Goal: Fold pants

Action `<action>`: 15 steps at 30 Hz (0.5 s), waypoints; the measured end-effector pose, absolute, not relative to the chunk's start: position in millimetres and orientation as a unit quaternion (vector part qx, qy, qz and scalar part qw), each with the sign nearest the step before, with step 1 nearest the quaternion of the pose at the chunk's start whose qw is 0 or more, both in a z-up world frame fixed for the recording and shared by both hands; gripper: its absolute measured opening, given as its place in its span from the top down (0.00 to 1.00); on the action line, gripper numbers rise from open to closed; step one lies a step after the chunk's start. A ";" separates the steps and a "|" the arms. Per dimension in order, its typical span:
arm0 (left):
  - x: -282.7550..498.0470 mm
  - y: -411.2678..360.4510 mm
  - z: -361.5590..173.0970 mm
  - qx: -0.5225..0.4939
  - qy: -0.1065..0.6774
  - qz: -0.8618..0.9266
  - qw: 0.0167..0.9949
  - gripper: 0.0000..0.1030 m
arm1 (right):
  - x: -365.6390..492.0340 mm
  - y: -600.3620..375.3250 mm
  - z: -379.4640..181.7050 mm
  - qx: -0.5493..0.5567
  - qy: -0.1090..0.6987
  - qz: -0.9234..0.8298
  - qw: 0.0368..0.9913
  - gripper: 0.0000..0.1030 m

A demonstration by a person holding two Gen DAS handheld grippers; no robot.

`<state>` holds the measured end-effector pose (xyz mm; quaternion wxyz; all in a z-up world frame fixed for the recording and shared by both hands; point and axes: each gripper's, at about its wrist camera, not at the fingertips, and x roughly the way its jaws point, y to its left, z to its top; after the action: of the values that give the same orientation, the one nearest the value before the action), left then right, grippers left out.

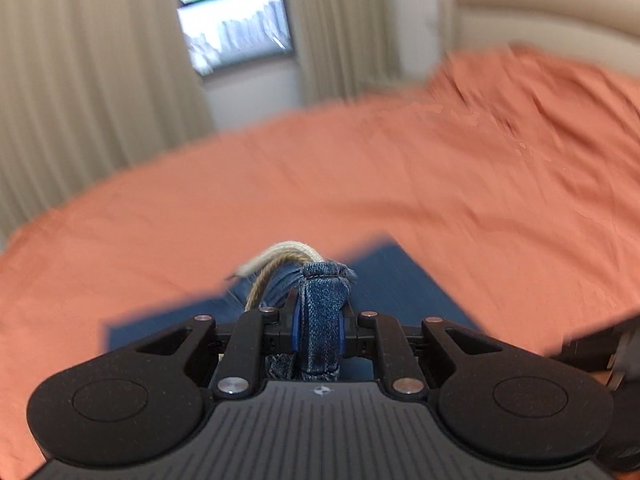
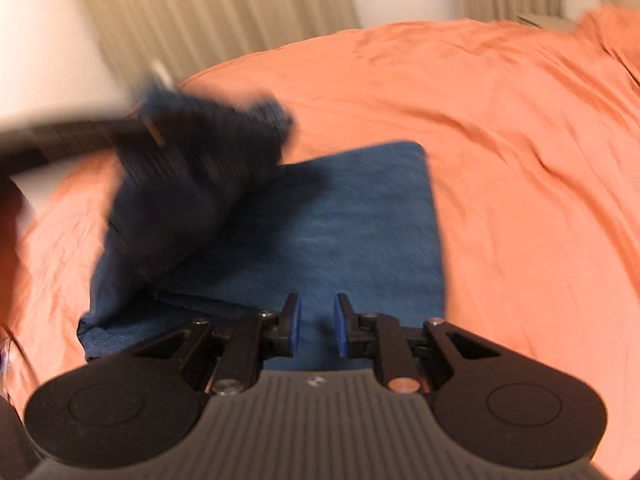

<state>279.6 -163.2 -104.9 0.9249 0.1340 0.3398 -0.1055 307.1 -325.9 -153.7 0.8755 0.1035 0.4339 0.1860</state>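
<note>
The pants are blue denim jeans (image 2: 344, 220), partly folded on the orange bed sheet. My left gripper (image 1: 318, 332) is shut on a bunched edge of the jeans (image 1: 322, 300), with a pale inner lining showing beside it, and holds it lifted above the flat part (image 1: 400, 284). In the right wrist view the left gripper (image 2: 224, 140) appears blurred at upper left, carrying a dark raised flap of denim. My right gripper (image 2: 316, 326) is open and empty, just above the near edge of the flat denim.
The orange sheet (image 2: 520, 160) covers the bed all around the jeans, with wrinkles toward the right. Beige curtains (image 1: 80, 80) and a window (image 1: 236, 20) stand behind the bed. A cream headboard (image 1: 540, 8) is at the far right.
</note>
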 end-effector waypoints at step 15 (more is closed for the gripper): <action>296.7 -106.1 -102.6 -0.070 0.493 -0.238 0.834 0.49 | 310.9 -355.6 -158.6 0.151 0.420 0.182 0.876 0.72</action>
<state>296.7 -106.1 -102.6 0.8337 -0.0703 0.4933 -0.2381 310.9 -355.6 -158.6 0.8764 0.1507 0.4197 0.1816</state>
